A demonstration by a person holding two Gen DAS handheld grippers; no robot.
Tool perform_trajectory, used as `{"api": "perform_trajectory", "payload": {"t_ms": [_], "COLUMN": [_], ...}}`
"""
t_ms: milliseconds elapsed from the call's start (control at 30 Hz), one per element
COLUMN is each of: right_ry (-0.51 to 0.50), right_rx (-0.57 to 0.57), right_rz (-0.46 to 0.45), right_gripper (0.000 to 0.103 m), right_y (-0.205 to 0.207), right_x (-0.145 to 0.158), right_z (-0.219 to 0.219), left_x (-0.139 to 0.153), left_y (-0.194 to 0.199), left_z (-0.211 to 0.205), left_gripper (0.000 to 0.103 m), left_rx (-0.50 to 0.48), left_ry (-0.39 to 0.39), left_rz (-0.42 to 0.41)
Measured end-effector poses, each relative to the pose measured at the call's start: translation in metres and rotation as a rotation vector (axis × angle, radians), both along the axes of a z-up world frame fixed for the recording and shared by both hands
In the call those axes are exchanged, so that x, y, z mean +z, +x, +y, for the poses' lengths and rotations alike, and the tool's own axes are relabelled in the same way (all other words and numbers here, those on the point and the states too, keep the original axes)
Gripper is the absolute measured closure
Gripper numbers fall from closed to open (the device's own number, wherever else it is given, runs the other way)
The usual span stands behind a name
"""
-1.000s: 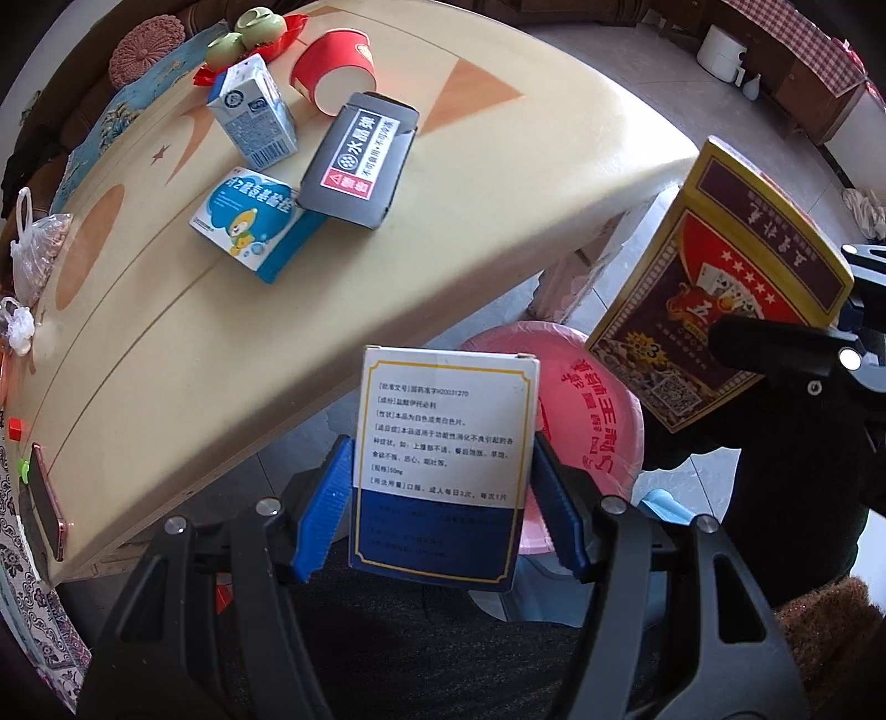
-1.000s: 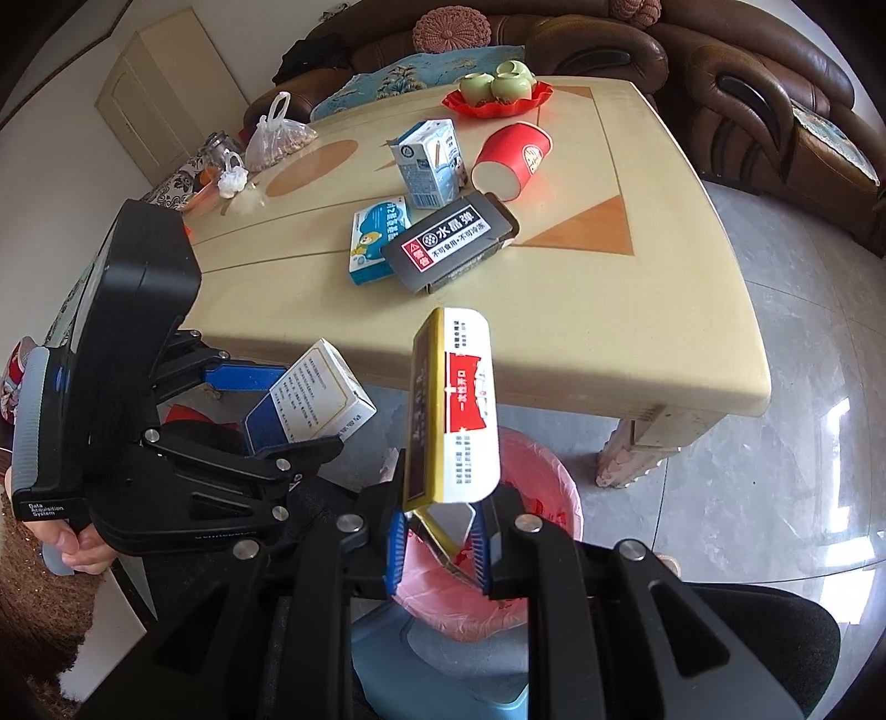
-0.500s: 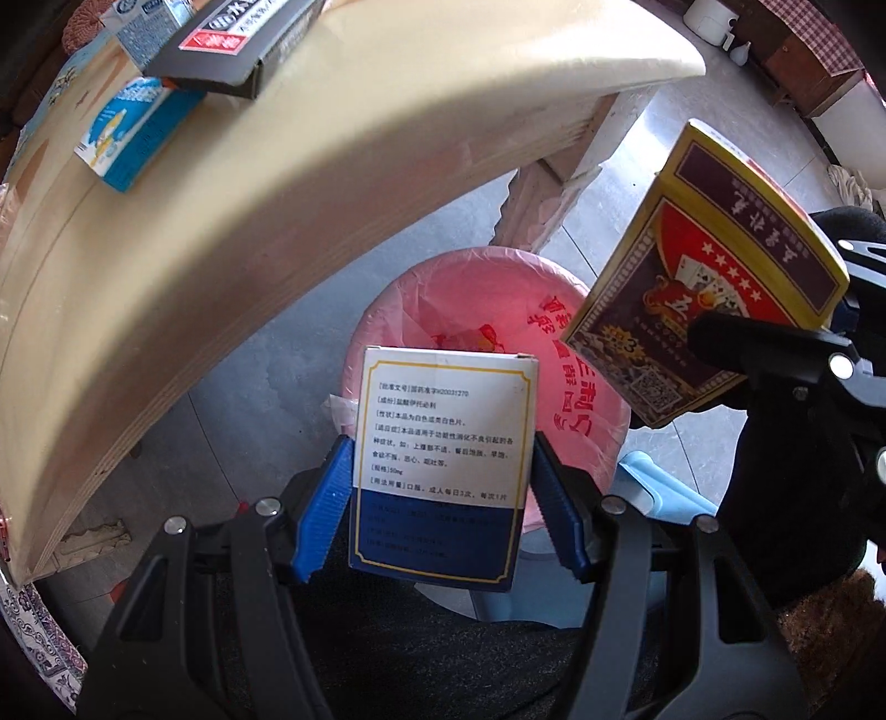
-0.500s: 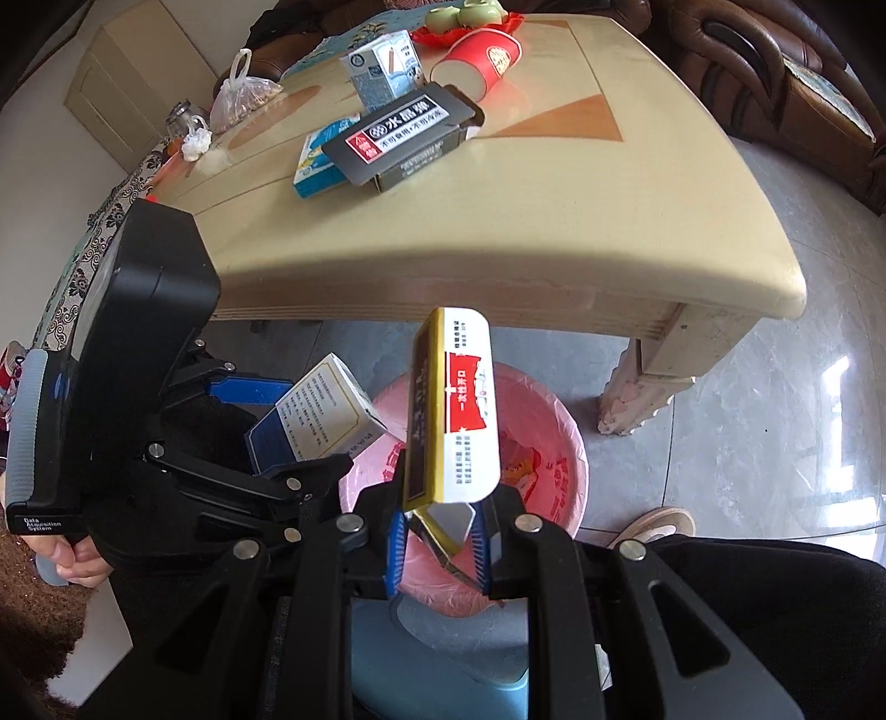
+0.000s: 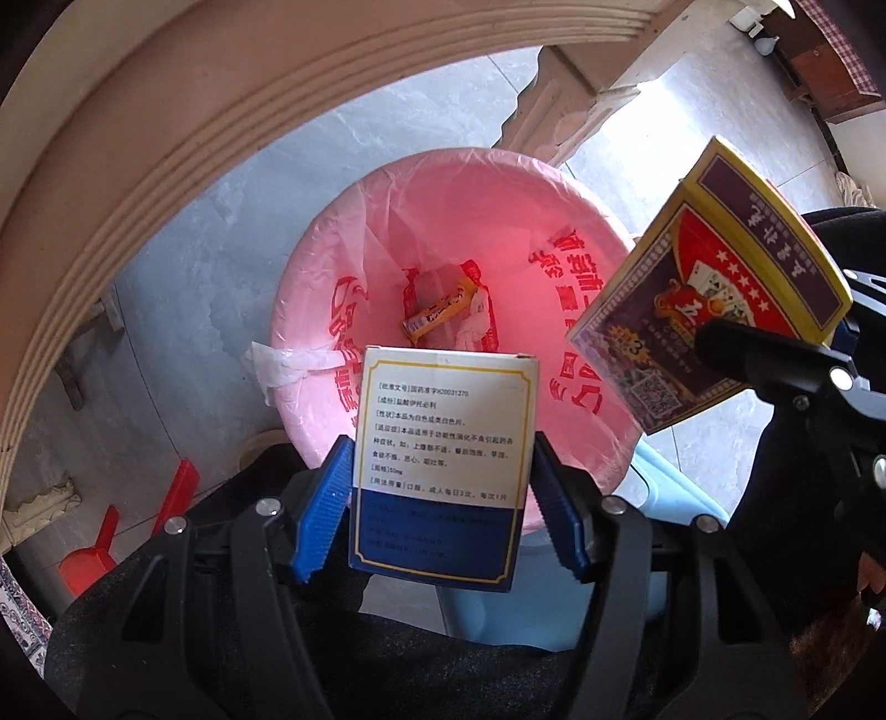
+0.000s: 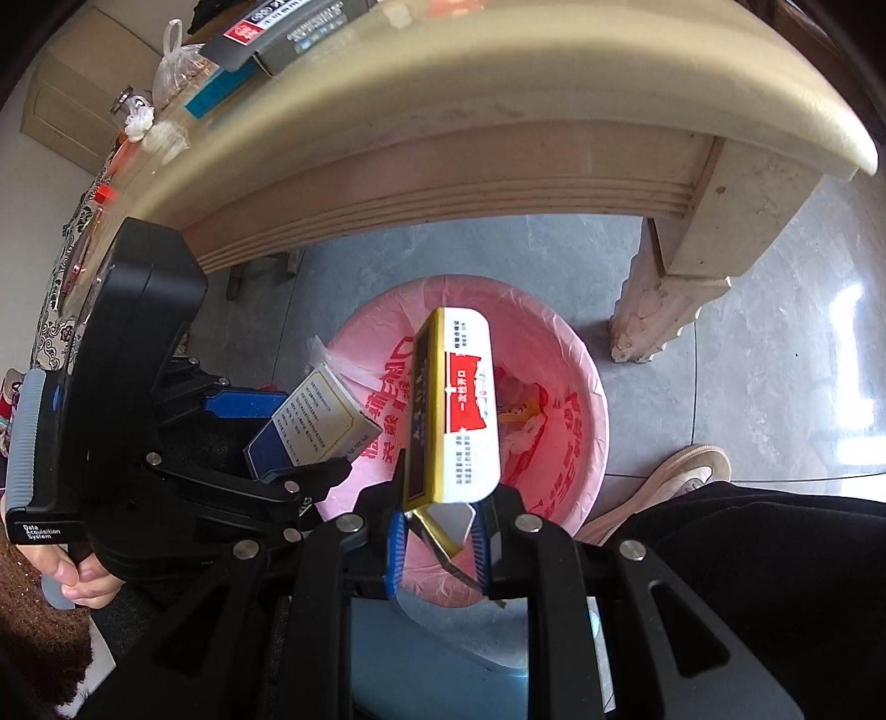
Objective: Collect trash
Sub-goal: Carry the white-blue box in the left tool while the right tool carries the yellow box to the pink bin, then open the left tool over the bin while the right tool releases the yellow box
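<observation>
The white-and-blue medicine box point(image 5: 443, 465) sits in the lower middle of the left wrist frame, upright with its printed face to the camera, pinched across its width by the blue pads of the left hand-held gripper point(image 5: 443, 493). Its top edge overlaps the near rim of the pink-lined trash bin point(image 5: 310, 310), which fills the centre of that frame. Down in the bin lie a small yellow wrapper point(image 5: 440, 313) and some crumpled white scraps.

At the right of the same frame, the yellow, red and purple playing-card box point(image 5: 714, 288) is tilted over the bin's right rim. In the right wrist frame that card box point(image 6: 459, 410) stands on end in the centre, and the right hand-held gripper point(image 6: 440, 545) is closed narrowly on its opened bottom flap, with the bin behind it. The left hand-held gripper and its medicine box show there at the left, the box just beside the bin's near-left rim, and a hand point(image 6: 77, 581) grips the black handle in the lower left corner.

The cream tabletop point(image 6: 498, 99) arches across the top of the frame, with a grey-and-red box point(image 6: 282, 27) at its far edge and a carved leg point(image 6: 681, 271) at the right. A beige shoe point(image 6: 681, 476) rests on the grey tiled floor right of the bin. A red dustpan point(image 5: 111, 543) lies at the lower left of the left wrist frame.
</observation>
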State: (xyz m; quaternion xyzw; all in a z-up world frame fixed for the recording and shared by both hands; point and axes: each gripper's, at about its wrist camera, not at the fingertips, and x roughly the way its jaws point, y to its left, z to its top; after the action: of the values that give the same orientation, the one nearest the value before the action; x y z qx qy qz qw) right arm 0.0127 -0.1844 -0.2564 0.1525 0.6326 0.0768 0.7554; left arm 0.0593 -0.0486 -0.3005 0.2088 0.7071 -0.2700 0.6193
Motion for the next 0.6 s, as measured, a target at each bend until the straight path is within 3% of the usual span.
{"api": "perform_trajectory", "payload": {"t_ms": [600], "right_ry": [0.026], "right_rx": [0.005], "right_rz": [0.117], "right_gripper": [0.084], "right_y": [0.015], "right_x": [-0.065], "right_z": [-0.001], "left_x": [-0.064], "left_y": [0.027], "left_z": [0.004], "left_gripper": [0.041], "left_rx": [0.122], "left_ry": [0.030], "left_rz": [0.187]}}
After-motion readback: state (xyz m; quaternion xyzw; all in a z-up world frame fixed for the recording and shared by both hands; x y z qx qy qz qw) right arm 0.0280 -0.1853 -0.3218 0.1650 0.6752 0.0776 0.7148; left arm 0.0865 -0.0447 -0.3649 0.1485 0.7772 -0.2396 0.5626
